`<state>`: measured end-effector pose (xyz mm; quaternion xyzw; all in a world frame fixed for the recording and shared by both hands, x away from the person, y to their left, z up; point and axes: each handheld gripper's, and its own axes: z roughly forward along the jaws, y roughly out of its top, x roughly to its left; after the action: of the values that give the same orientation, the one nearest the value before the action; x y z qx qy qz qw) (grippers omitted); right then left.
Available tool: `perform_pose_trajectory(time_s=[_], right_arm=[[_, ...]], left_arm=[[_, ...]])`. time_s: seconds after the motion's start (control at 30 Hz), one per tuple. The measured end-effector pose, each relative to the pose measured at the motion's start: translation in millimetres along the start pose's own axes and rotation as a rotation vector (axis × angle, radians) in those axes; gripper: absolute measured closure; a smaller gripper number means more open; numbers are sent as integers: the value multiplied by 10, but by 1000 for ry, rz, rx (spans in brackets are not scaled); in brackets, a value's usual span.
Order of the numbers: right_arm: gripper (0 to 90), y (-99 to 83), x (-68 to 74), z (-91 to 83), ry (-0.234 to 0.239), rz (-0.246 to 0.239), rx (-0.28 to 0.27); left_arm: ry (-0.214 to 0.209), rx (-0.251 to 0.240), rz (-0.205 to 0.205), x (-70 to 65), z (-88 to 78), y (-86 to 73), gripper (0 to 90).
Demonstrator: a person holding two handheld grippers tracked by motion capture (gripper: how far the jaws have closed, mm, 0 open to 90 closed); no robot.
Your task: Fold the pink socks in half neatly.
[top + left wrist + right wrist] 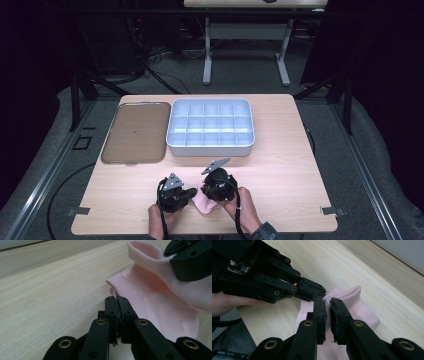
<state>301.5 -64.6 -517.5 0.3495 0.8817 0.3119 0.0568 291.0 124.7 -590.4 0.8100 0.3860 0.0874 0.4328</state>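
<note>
Because the small pale pink knitted ankle sock (pixel 204 201) is thin, soft cloth, it should weigh almost nothing, sag wherever it is unsupported and slide easily on the light wooden counter (pixel 280 170). It lies at the near edge of that counter, between the two tools. The left hand-held gripper (pixel 117 301) has its jaws pressed together on the sock's edge near the ribbed cuff. The right hand-held gripper (pixel 327 302) is closed on a raised fold of the fabric. Ribbed cuff and doubled folds look like the surest places to pinch; a single layer could slip free. Farther back stand a white compartmented plastic tray (pixel 210 127) and a flat brown lid (pixel 136 132).
</note>
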Motion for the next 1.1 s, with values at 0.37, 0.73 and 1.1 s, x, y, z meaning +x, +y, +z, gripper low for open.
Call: perform_pose_trajectory(time_s=[0.37, 0.73, 1.1], right_arm=[[826, -39, 54, 166, 5, 33, -39], [641, -168, 16, -2, 77, 3, -91], [746, -400, -285, 22, -41, 76, -20]], left_arm=[[1, 2, 3, -2, -2, 1, 870], [2, 1, 3, -3, -1, 1, 870], [3, 1, 4, -4, 0, 1, 869]])
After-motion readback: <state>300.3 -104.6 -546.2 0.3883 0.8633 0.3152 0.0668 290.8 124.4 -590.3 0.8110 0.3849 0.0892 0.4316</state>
